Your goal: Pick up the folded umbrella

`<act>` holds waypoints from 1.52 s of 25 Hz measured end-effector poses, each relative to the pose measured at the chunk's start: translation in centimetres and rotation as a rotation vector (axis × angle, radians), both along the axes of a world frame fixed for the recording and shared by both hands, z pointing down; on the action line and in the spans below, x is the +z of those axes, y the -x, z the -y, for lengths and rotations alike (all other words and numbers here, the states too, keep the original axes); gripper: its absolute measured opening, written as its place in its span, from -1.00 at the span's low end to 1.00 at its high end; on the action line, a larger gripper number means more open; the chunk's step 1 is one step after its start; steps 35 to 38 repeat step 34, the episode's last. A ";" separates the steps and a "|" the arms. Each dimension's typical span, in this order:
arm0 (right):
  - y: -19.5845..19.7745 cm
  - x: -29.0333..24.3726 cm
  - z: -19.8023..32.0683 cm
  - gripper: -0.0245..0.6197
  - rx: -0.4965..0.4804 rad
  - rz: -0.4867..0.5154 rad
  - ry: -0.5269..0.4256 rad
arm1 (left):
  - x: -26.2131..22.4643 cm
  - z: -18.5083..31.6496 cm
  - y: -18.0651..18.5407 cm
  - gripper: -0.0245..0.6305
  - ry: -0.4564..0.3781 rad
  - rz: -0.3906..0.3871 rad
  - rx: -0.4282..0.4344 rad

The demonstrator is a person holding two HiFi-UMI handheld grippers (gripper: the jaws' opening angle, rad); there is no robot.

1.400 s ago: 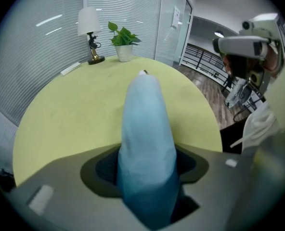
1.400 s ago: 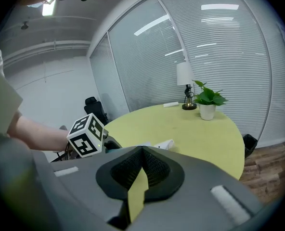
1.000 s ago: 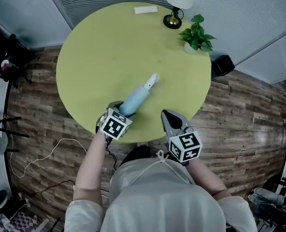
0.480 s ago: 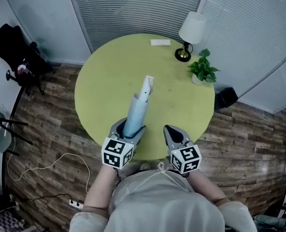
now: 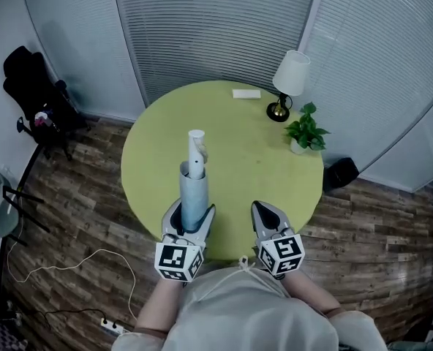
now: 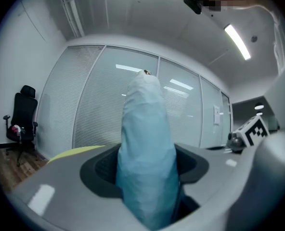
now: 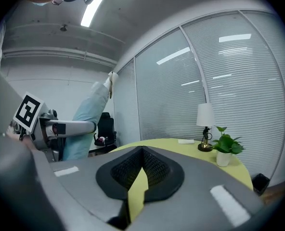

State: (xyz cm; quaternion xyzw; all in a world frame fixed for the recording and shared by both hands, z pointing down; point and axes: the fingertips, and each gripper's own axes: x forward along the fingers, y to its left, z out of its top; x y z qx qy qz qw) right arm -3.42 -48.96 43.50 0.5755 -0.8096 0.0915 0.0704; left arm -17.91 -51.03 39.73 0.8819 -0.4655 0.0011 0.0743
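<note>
Nearest, the left gripper [image 5: 190, 221] has its fingers [image 6: 60, 186] clamped on the lower end of the folded umbrella [image 5: 193, 192], the pale blue sleeve filling the gap between them. A second ago this gripper sat low at the near edge of the table [image 5: 260, 174], with the umbrella slanting low towards the far right. Now the gripper is higher and the umbrella is clear of the table, its white handle [image 5: 196, 143] leading. The right gripper view shows the umbrella standing steeply upward.

Just to its right, the right gripper [image 5: 265, 212] is beside it as before. Its fingers [image 7: 84, 186] meet at the tips with nothing between them. Only a thin slit lower down shows the yellow-green tabletop.

Farther off, the things on the round table stand as they did:
- a small white flat object [image 5: 246, 93] at the far edge
- a lamp [image 5: 288, 79] to its right
- a potted plant [image 5: 304, 134] nearer on the right

Beyond the table, more of the slatted blinds [image 5: 216, 28] is in sight than a second ago. A black chair [image 5: 34, 86] stands far left on the wooden floor [image 5: 392, 225].
</note>
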 end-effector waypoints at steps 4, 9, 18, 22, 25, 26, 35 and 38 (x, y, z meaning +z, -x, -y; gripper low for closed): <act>0.6 -0.3 0.2 -0.93 -0.018 -0.011 -0.001 | 0.0 0.4 0.5 -0.04 0.017 0.003 -0.011; 1.0 -0.1 0.3 -0.93 -0.028 -0.021 0.007 | 0.4 0.4 0.6 -0.04 0.037 -0.003 -0.020; 1.7 0.7 0.3 -0.93 -0.022 -0.010 0.032 | 0.8 0.2 1.5 -0.04 0.048 -0.001 -0.036; 1.8 0.8 0.4 -0.93 -0.026 -0.010 0.039 | 0.9 0.1 1.5 -0.04 0.052 -0.005 -0.037; 1.8 0.8 0.4 -0.93 -0.026 -0.001 0.041 | 1.2 -0.1 1.3 -0.04 0.056 -0.005 -0.035; 1.8 0.8 0.3 -0.93 -0.027 0.001 0.040 | 1.3 -0.1 1.2 -0.04 0.059 -0.005 -0.034; 2.2 0.7 -0.1 -0.93 -0.023 0.014 0.036 | 1.7 -0.3 1.6 -0.04 0.074 -0.023 -0.021; 2.2 0.7 -0.1 -0.93 -0.023 0.014 0.036 | 1.7 -0.3 1.6 -0.04 0.074 -0.023 -0.021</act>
